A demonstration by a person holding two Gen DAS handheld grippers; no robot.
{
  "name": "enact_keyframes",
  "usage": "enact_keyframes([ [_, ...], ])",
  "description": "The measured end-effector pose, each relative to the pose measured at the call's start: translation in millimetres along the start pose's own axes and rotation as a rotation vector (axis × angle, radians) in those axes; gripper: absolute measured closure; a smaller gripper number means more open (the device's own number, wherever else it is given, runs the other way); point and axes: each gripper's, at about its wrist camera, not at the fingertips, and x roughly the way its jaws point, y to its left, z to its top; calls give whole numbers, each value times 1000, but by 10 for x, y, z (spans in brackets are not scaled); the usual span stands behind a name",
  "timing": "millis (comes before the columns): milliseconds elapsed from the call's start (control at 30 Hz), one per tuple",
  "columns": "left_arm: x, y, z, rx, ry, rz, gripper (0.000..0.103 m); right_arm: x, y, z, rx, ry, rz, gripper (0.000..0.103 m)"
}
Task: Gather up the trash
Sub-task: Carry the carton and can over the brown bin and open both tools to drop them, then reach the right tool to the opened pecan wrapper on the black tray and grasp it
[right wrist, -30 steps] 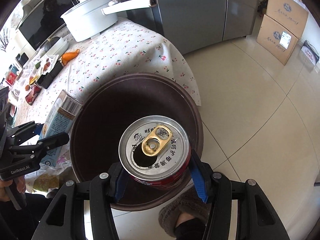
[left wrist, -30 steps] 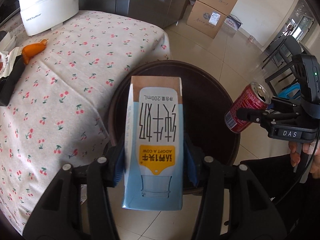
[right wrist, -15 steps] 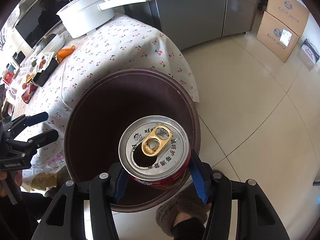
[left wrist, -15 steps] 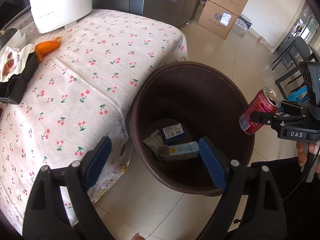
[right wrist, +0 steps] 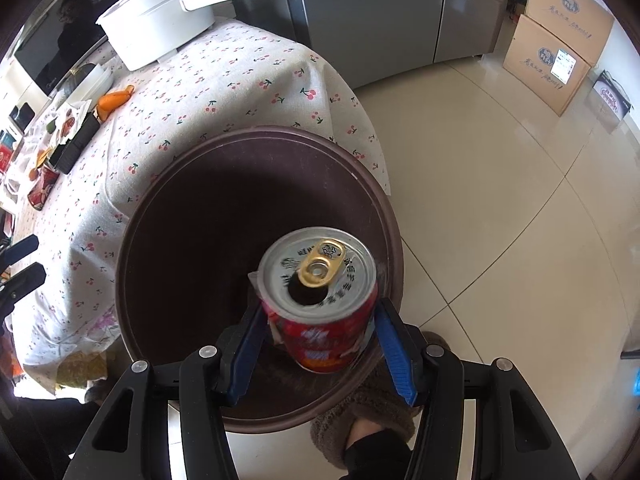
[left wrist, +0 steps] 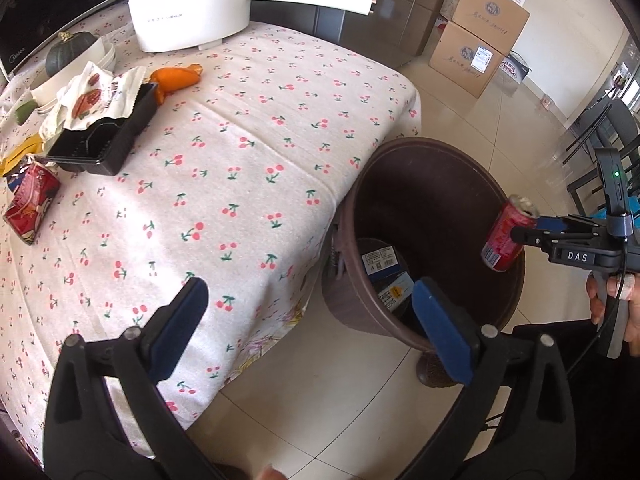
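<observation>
A brown trash bin [left wrist: 440, 145] [right wrist: 256, 133] stands on the floor against the cherry-print tablecloth [left wrist: 240, 184]. My left gripper [left wrist: 310, 292] hovers over the table's corner and the bin's near rim, its jaws still opening wide with nothing between them. The blue milk carton [left wrist: 394, 292] lies at the bottom of the bin. Over the bin, my right gripper [right wrist: 320, 310] [left wrist: 520, 232] is opening. The red drink can [right wrist: 320, 300] [left wrist: 505, 238] sits blurred between its blue pads, slipping downward and free of them.
On the table lie a crushed red can [left wrist: 30, 200], a black tray [left wrist: 104, 140] with wrappers, orange peel [left wrist: 176, 78] and a white pot [left wrist: 192, 4]. Cardboard boxes [left wrist: 480, 40] stand on the tiled floor. A slippered foot [right wrist: 360, 412] is by the bin.
My left gripper let go of the milk carton, which fell into the bin, then spread wide and swung towards the table. The right jaws widened and the can slid lower.
</observation>
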Motion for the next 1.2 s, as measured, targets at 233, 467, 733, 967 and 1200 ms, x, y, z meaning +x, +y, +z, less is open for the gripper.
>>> enact_keyframes([
  [233, -184, 284, -73, -52, -17, 28, 1, -96, 214, 87, -9, -27, 15, 29],
  [467, -391, 702, -132, -134, -43, 64, 1, -158, 672, 239, -89, -53, 33, 27],
  [733, -640, 1297, -290, -249, -78, 110, 1, -201, 1362, 423, -184, -84, 65, 23],
  [967, -825, 1825, -470, -356, -101, 149, 1, -137, 2027, 578, -255, -92, 108, 21],
  [1200, -943, 2276, -643, -431, -101, 188, 1, 49, 2589, 661, -318, -50, 149, 19],
])
